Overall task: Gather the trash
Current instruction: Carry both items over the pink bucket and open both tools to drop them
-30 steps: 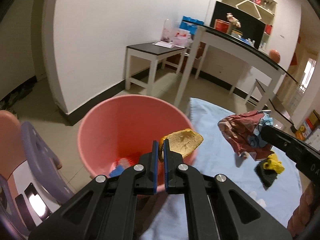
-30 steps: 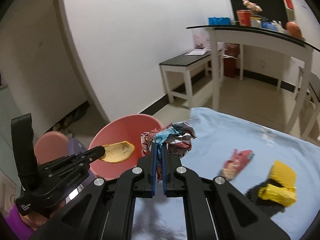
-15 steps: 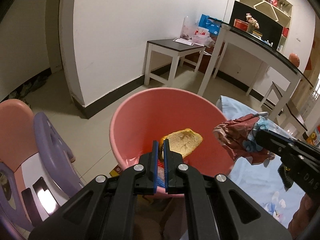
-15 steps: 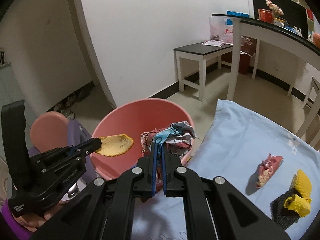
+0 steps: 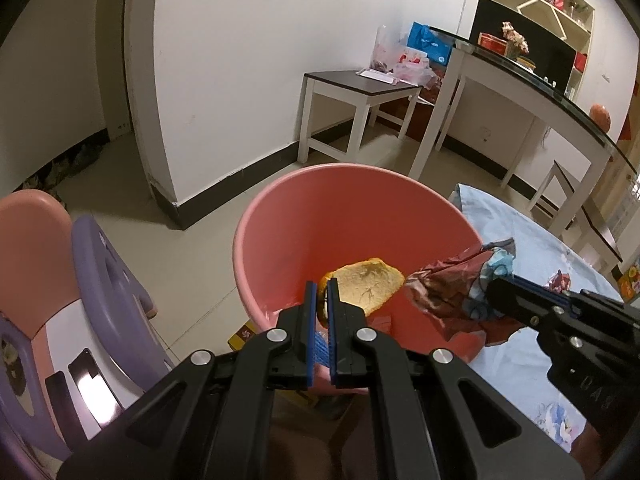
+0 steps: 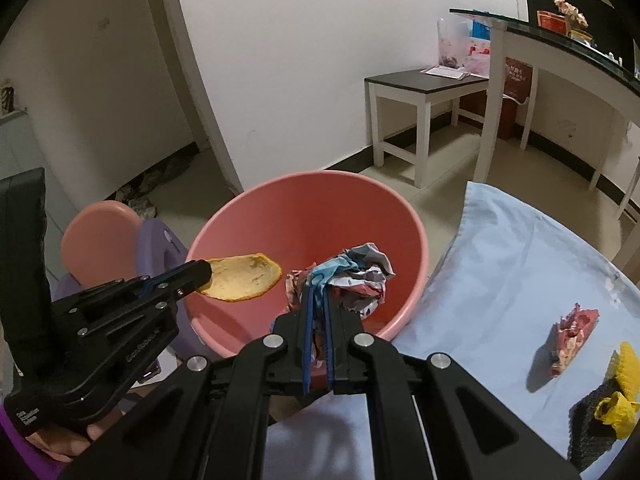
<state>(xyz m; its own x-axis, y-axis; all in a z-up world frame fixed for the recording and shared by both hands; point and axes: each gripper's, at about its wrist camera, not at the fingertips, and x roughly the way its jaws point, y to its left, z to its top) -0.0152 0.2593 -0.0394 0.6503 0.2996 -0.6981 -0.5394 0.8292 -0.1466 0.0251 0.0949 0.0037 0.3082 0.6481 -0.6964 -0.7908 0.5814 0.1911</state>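
Observation:
A pink bucket (image 5: 276, 216) stands on the floor beside a blue-clothed table (image 6: 520, 264). My left gripper (image 5: 321, 289) is shut on an orange peel (image 5: 366, 285) and holds it over the bucket's mouth; the peel also shows in the right wrist view (image 6: 240, 277). My right gripper (image 6: 316, 295) is shut on a crumpled wrapper (image 6: 352, 276) and holds it over the bucket's near rim (image 6: 416, 280). The wrapper also shows in the left wrist view (image 5: 452, 292). A red wrapper scrap (image 6: 572, 332) and a yellow-and-black scrubber (image 6: 608, 408) lie on the table.
A purple and pink child's chair (image 5: 92, 280) stands left of the bucket. A small white side table (image 5: 360, 92) and a long glass-topped table (image 5: 520, 76) stand by the wall behind. Something blue and red lies at the bucket's bottom (image 5: 320, 344).
Both grippers have moved left from over the table to over the bucket, carrying the peel and the wrapper. Both stay shut.

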